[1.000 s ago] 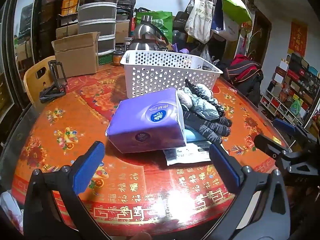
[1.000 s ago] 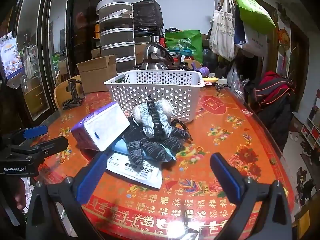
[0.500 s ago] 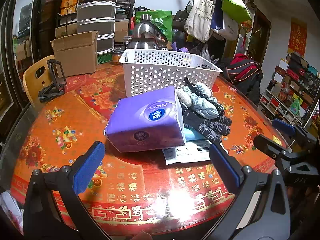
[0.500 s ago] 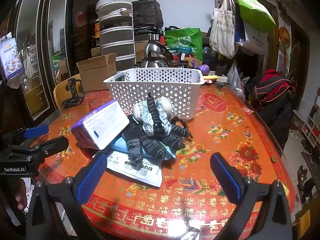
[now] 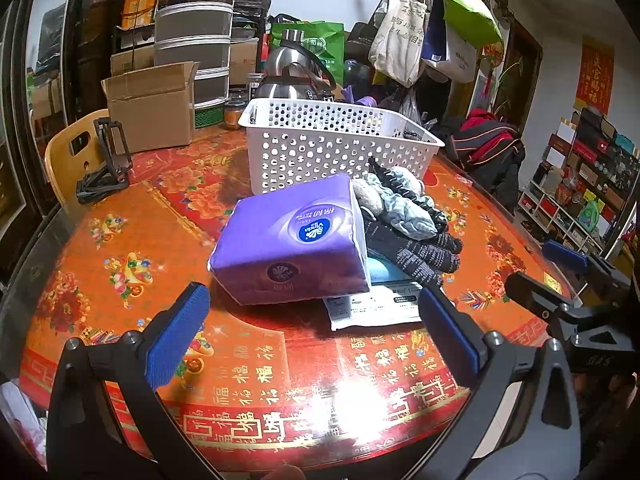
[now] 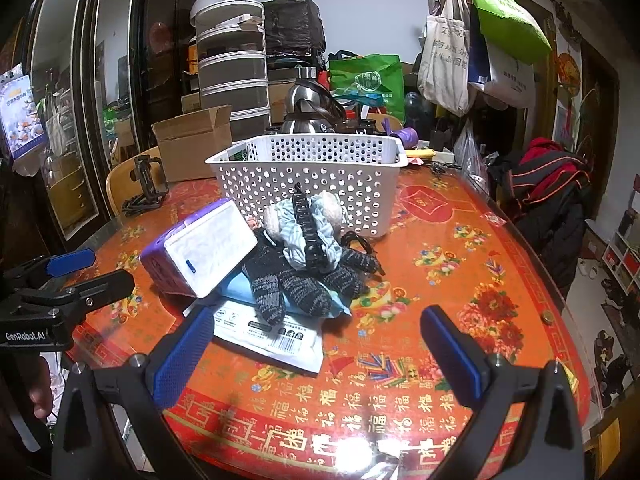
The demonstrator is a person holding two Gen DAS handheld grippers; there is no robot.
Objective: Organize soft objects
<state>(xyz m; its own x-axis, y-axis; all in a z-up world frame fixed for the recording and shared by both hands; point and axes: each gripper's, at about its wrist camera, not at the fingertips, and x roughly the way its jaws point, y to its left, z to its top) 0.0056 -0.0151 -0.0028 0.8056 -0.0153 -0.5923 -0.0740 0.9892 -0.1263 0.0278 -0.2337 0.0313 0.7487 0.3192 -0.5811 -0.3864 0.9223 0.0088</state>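
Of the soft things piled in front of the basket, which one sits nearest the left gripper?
The purple tissue pack. It lies at the pile's left end, straight ahead of the open left gripper; the dark knit gloves and grey-blue cloth bundle lie further right.

Round table (image 5: 132,208) under a glossy red-and-orange floral cloth with gold characters along the near rim. White perforated basket (image 5: 336,152) at 12 o'clock. Cardboard box (image 5: 150,106) at 10 o'clock, black folding stand (image 5: 106,168) beside it. Centre: purple tissue pack (image 5: 288,244), white flat packet (image 5: 372,306), partly beneath a pile of soft things.
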